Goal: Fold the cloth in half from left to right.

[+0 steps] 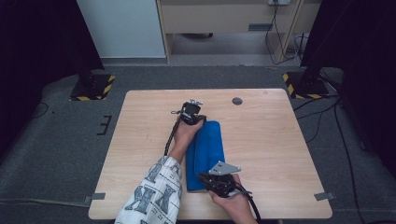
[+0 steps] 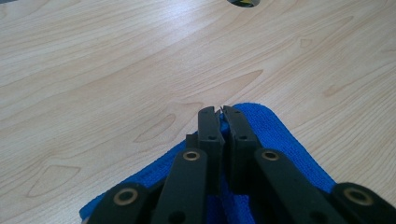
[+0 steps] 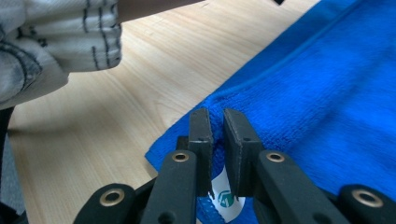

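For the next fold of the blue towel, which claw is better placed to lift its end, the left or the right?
Probably the left. The left claw is shut on the far end of the blue towel, ready to lift. The right claw sits at the near corner with a slight gap between its jaws, so its grip looks looser.

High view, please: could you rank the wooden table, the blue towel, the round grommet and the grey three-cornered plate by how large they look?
1. wooden table, largest by far.
2. blue towel, a folded strip at its middle.
3. grey three-cornered plate, on the right claw.
4. round grommet, smallest, though it lies farther from the camera.
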Demonstrator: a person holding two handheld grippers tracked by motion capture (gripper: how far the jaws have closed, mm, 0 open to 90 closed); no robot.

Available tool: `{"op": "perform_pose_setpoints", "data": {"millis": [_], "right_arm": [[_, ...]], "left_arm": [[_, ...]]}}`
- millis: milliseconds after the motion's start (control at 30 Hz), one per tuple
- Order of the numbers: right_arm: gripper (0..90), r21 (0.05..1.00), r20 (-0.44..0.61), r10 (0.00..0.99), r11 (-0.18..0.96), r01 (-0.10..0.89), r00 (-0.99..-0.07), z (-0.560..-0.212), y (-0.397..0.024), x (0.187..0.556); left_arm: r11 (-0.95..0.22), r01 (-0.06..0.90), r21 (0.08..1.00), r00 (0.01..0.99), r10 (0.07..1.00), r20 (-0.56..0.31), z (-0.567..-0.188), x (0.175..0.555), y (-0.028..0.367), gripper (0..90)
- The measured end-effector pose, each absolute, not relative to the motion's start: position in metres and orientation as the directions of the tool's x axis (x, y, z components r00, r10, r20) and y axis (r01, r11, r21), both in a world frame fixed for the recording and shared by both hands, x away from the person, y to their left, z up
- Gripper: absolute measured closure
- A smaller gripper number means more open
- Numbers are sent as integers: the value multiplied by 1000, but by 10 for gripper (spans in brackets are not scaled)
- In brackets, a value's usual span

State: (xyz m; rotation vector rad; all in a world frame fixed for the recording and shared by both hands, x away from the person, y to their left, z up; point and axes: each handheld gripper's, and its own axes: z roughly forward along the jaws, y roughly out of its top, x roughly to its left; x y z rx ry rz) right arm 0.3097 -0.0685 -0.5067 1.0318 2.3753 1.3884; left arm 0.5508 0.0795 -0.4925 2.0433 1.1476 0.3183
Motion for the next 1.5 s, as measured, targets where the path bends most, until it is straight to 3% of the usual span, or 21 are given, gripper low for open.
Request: {"op": "perform_pose_setpoints", "data": {"millis": [267,467,667,1033,1167,1333,1500], "right_arm": [[771,819,168,678,309,484,-716,-508,-82,309],[620,796,187,692,309,520,-697,-509,-89,311],[549,790,198,711,292,539,-675,-508,-95,313],[289,800,73,698,385,459,-712,-508,-73,309],[359,791,36,743,388,473,-668,-509,-75,312],[495,789,65,784,338,513,-617,-505,-93,318],[491,775,89,806,313,549,-586,-504,-110,319]], "left_arm": [[-293,622,726,565,810,-157,-491,549,74,850],[-296,626,722,568,807,-163,-494,550,71,805],[-284,629,723,565,807,-175,-495,550,68,779],[-280,625,729,569,802,-179,-493,549,63,785],[-272,624,732,567,802,-186,-492,548,64,785],[-246,628,739,556,806,-204,-493,550,65,764],[-231,626,745,556,802,-218,-492,550,65,735]]}}
